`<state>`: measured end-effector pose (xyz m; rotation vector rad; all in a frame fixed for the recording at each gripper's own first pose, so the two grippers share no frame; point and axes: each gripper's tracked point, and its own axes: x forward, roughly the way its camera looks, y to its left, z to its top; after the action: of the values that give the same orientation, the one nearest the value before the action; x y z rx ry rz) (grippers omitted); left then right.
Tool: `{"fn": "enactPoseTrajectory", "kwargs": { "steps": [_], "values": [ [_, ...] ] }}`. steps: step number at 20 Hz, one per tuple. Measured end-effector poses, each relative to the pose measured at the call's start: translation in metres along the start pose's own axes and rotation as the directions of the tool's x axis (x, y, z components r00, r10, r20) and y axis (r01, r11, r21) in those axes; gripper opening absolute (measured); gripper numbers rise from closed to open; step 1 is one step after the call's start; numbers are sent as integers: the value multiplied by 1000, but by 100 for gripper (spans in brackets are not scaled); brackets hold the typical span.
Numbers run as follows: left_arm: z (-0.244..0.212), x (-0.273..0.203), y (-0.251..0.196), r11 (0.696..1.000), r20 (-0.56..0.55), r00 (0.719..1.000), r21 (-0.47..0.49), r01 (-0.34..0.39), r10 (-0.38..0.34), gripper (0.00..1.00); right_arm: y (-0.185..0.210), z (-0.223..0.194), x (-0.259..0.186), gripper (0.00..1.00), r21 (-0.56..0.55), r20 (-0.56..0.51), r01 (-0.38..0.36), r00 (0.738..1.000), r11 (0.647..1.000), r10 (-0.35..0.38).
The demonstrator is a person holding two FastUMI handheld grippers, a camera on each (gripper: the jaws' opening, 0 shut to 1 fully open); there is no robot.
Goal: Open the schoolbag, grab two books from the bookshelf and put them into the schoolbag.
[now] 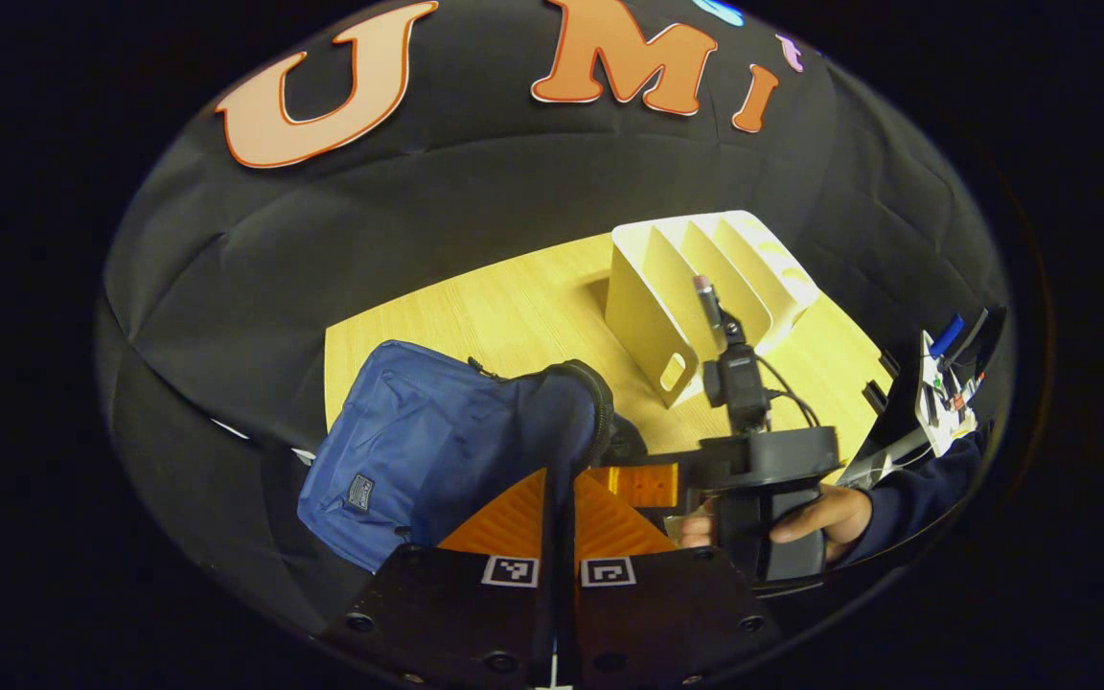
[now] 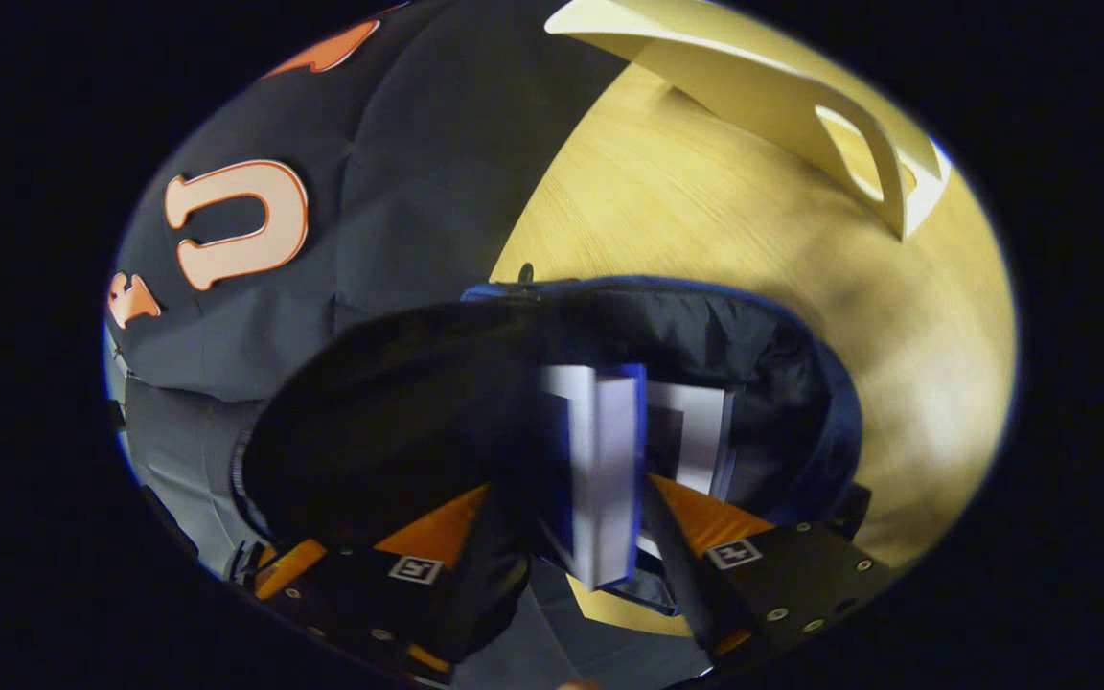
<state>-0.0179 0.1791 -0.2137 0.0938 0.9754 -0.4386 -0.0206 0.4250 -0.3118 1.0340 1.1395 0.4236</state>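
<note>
Two tools are working at once — my left tool [image 1: 559,498] is pinching the rim of the blue schoolbag [image 1: 418,450], holding its mouth up on the desk [image 1: 514,307]. My right tool [image 2: 600,537] is gripping a book [image 2: 605,470] over the open bag, another book [image 2: 696,431] already lying inside — the white bookshelf [image 1: 696,287] is standing just behind.
</note>
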Motion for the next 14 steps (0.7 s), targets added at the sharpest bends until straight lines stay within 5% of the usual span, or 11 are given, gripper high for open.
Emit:
{"fn": "enactPoseTrajectory", "kwargs": {
  "steps": [1, 14],
  "values": [
    [0, 1, -1, 1000, 0, 1000, -3, -3, 3, 2, -1, 7, -5, 95, -9, 9, -2, 1000, 1000, 2],
    [-23, 34, -27, 998, -54, 998, -45, -46, 44, 4, -11, 138, -173, 97, 3, 167, -85, 982, 996, 84]
  ]
}}
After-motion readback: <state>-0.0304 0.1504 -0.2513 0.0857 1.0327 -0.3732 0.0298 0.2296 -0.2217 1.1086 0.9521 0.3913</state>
